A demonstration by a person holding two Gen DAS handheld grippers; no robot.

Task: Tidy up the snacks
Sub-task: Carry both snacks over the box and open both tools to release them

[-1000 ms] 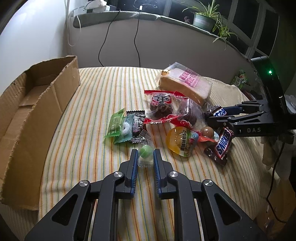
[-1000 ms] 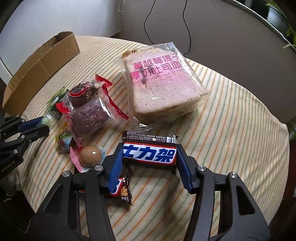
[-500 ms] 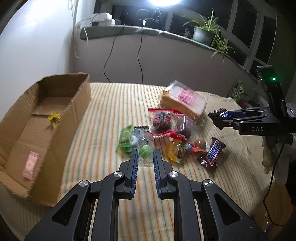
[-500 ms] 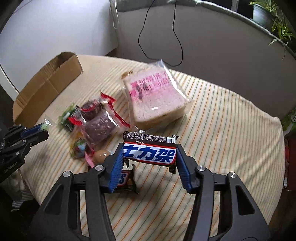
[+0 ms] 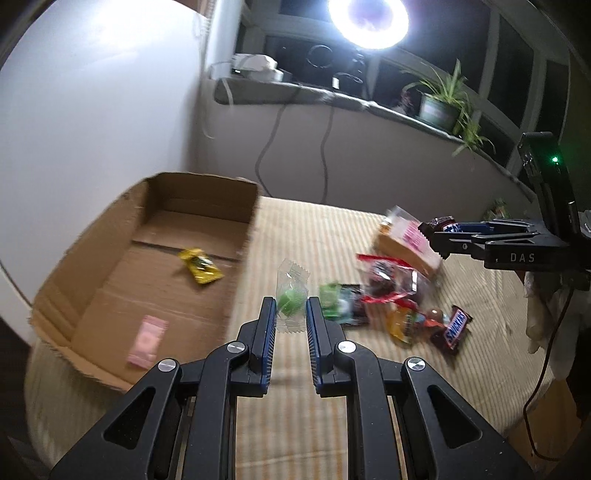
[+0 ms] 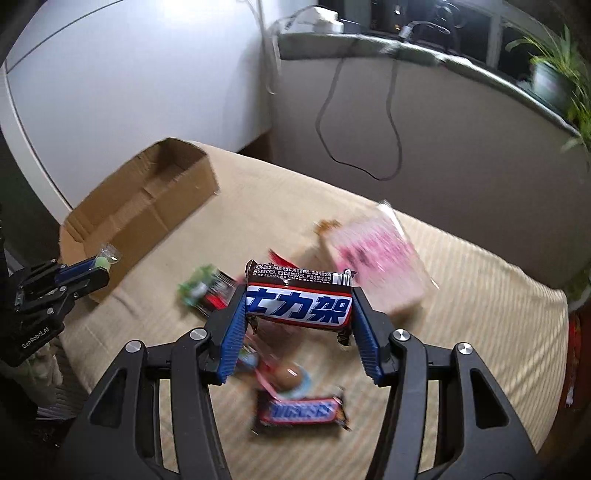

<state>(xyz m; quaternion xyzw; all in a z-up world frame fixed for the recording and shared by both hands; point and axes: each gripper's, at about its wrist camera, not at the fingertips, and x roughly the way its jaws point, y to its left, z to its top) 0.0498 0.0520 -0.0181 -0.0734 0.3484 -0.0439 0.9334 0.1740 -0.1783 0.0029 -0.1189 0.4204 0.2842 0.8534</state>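
Right wrist view: the right claw (image 6: 299,314) grips a Snickers bar (image 6: 298,304) above the striped-cloth counter (image 6: 461,280); the left claw (image 5: 289,314) pinches a green wrapped candy (image 5: 290,300) beside the cardboard box (image 5: 122,266). Other snacks blur under a ring light (image 5: 368,23).

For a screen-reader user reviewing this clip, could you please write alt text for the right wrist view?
The right gripper holds a Snickers bar crosswise between its jaws, lifted above a striped tablecloth. Below lie a second Snickers bar, a bagged bread loaf and other blurred snacks. At left, the left gripper pinches a green wrapped candy by an open cardboard box.
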